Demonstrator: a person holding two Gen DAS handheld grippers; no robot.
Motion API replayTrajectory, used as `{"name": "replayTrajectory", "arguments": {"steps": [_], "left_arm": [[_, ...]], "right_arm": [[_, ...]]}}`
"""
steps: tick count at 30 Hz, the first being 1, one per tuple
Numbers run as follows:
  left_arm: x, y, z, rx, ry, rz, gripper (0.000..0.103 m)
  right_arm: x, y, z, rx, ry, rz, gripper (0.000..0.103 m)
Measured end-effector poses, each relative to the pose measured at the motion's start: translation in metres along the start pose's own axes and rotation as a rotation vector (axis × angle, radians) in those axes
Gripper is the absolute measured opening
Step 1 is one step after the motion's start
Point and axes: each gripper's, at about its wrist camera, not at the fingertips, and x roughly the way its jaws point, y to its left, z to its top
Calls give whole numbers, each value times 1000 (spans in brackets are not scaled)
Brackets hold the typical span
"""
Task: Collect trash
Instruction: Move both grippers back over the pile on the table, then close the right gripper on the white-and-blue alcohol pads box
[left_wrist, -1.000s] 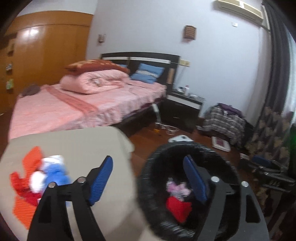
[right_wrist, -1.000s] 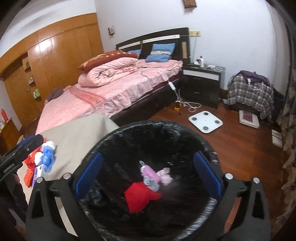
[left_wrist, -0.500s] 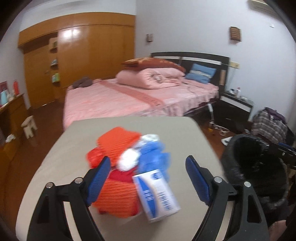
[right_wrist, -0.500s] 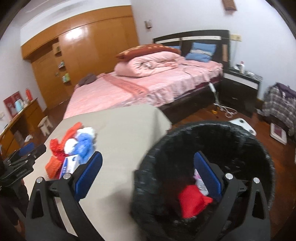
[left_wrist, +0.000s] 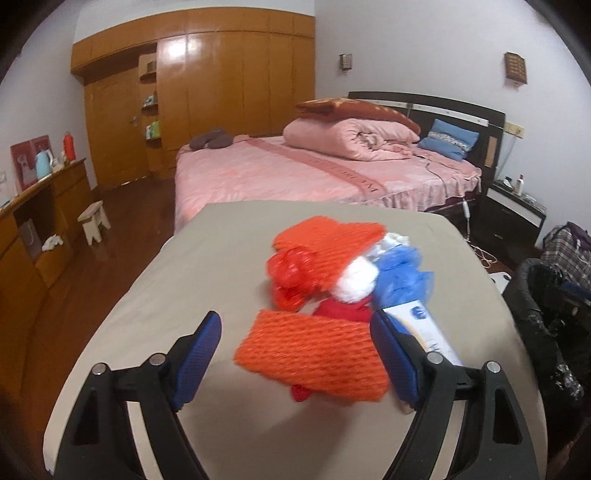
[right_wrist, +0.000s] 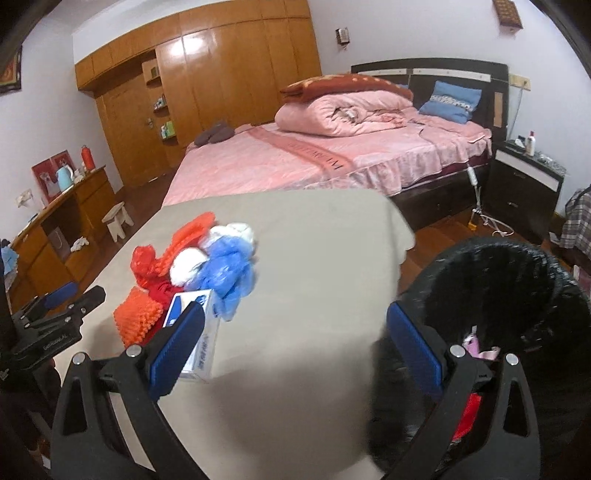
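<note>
Pink bed (left_wrist: 295, 173), wooden wardrobe (left_wrist: 207, 92) — white walls (left_wrist: 406, 48)

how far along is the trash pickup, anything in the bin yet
Partly done: the black bin already holds a pink scrap and something red. Nothing is in hand; the left claw is open over the near orange foam net, and the right claw is open too. Left on the table: foam nets, red and blue bags, white wad, small box.

Both wrist cameras look forward along their fingers toward the bed (left_wrist: 314, 173), the left close over the trash pile (left_wrist: 332, 288), the right further back beside the bin (right_wrist: 509, 295), sharing the worktop (right_wrist: 314, 236).
</note>
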Motion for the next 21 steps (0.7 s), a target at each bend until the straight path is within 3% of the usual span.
{"name": "replayTrajectory", "arguments": {"steps": [9,16,21], "left_arm": [[7,34,-14,-27,25,37,81],[8,53,-18,-46,29,55,81],[10,57,-19,-55,28,57,81]], "right_arm": [[36,56,-14,-54,60,85,96],[57,87,-21,-102,101,102,96],[73,96,-25,-116,147,95,87]]}}
